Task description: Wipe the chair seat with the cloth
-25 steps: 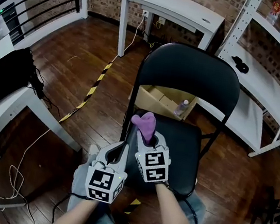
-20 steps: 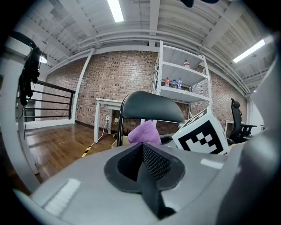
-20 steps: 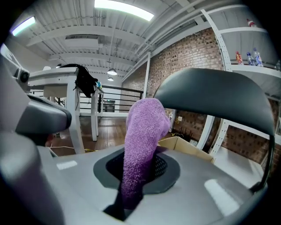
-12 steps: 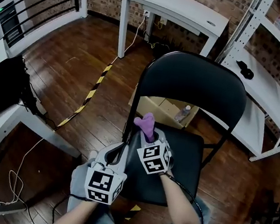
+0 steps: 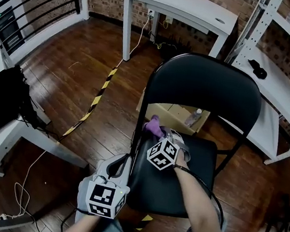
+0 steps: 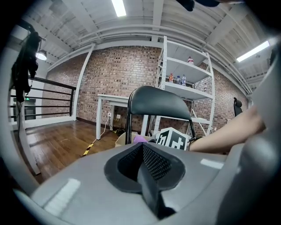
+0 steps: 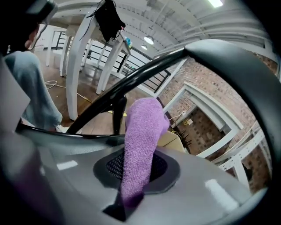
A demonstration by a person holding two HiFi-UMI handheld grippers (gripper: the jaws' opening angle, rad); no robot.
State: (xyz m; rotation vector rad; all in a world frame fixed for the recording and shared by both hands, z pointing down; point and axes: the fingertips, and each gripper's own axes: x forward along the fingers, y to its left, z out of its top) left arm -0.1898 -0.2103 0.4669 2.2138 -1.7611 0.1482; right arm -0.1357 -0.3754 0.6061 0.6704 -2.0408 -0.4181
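The right claw [image 7: 131, 178] is clamped on a purple fluffy cloth [image 7: 142, 132]. It pinches the lower end, so the rest stands out past the jaws as a soft, rounded wad. Held this way, the free end meets the surface rather than the hard jaws. In the head view the claw is tipped forward and low over the rear left corner of the black padded chair seat [image 5: 178, 185]. The cloth lies right at the seat's back edge, beside the left post of the black metal frame [image 5: 140, 112]. Whether the cloth presses on the seat or hangs just above it cannot be told. A far corner looks like a sensible place to begin strokes drawn toward the person, and most of the seat seems yet to be covered.

The left claw [image 6: 147, 176] is closed with nothing between its jaws. It sits off the seat's front left edge, above the dark wooden floor [image 5: 70, 74], probably parked there to leave the seat free for the wiping arm. Beyond, the curved black backrest [image 5: 206, 87] limits reach at the rear.
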